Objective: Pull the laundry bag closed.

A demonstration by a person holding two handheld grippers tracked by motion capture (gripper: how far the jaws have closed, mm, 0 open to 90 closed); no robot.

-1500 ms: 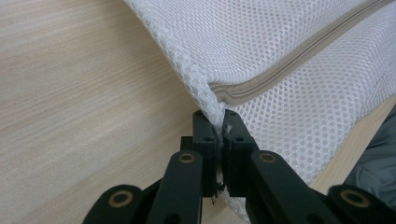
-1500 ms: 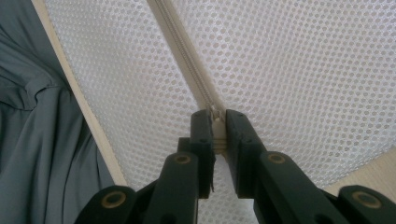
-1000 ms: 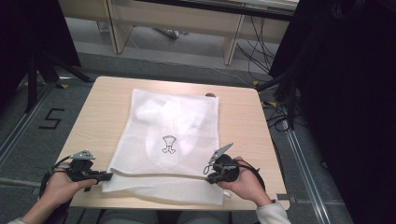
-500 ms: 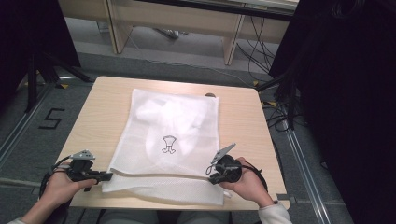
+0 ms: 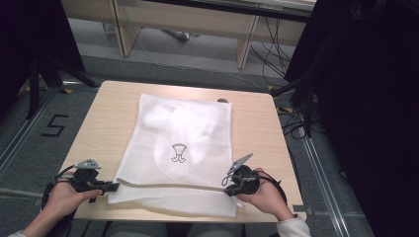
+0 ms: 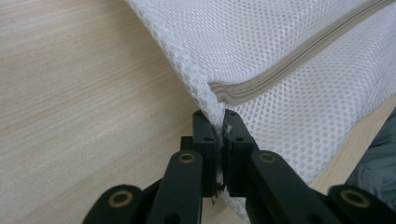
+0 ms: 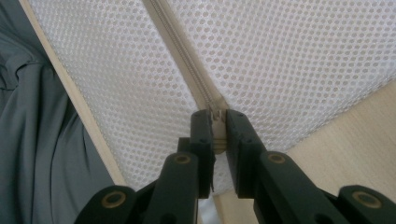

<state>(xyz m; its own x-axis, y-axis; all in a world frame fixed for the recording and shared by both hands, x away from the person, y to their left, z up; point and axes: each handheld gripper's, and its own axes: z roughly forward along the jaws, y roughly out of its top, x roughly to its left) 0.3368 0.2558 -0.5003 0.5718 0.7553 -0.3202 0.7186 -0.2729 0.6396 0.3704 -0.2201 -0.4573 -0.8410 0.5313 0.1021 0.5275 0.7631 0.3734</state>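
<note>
A white mesh laundry bag (image 5: 183,148) lies flat on the wooden table (image 5: 257,128), with pale clothing and a small dark print showing through it. A grey zipper (image 5: 173,184) runs across its near end. My left gripper (image 5: 114,186) is shut on the bag's near left corner (image 6: 211,105), where the mesh edge and zipper end meet. My right gripper (image 5: 228,191) is shut on the zipper (image 7: 217,122) at the bag's near right side, its jaws pinching the zipper tape. The mesh (image 7: 280,60) spreads away on both sides of that grip.
The table's near edge (image 5: 197,219) lies just under both hands. Bare wood (image 5: 99,128) runs along the bag's left and right sides. Desk legs and cables (image 5: 276,54) stand on the floor beyond the table. Grey clothing (image 7: 37,140) of the person shows past the table edge.
Both hands and the bag sit almost where they were a second ago; the right gripper has shifted very slightly along the zipper.
</note>
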